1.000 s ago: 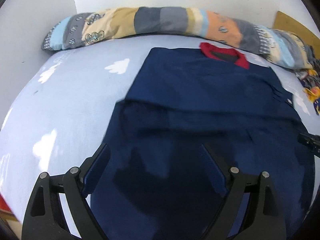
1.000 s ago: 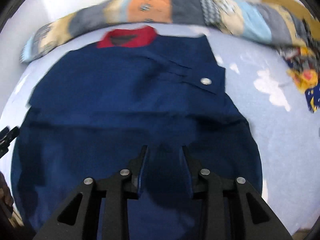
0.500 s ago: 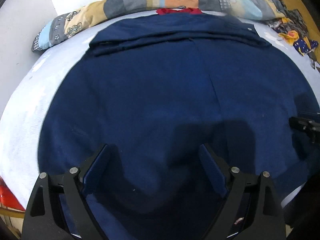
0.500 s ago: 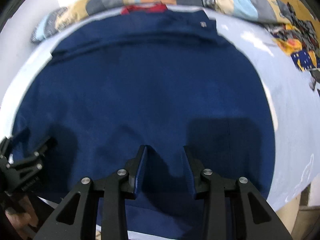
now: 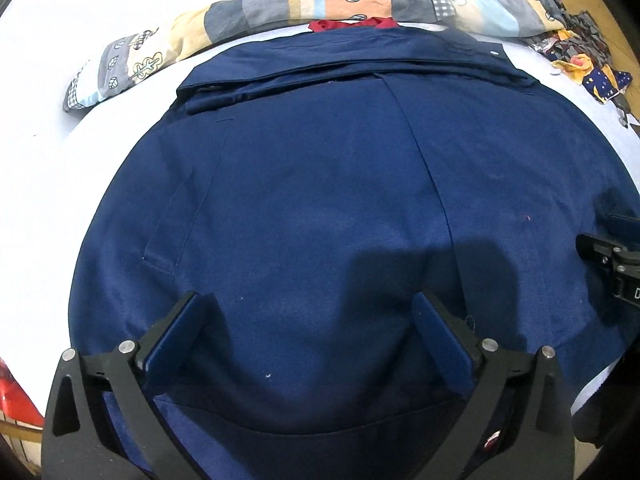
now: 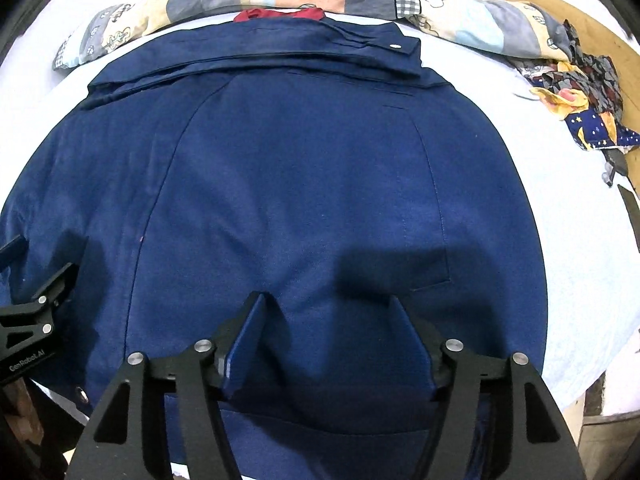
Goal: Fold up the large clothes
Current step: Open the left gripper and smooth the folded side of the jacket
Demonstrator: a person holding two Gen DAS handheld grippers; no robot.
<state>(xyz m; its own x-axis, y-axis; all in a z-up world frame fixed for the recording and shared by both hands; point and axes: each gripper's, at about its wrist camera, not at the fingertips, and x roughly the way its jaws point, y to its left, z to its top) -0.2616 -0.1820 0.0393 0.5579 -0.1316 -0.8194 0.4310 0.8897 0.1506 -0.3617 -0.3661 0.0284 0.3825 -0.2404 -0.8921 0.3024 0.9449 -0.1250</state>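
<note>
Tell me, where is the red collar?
In both views the red collar peeks out at the jacket's far edge, touching the patchwork quilt roll along the wall.

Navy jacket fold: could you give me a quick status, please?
Left gripper and right gripper both opening, nothing clamped. Navy jacket flat on the bed, red collar far end. Nothing in the way.

Left black two-finger gripper: angular black linkage arms, silver round pivot screws, flat blue finger pads. Right black two-finger gripper: identical build. White lettering marks the left frame, seen at nine o'clock in the right view.
</note>
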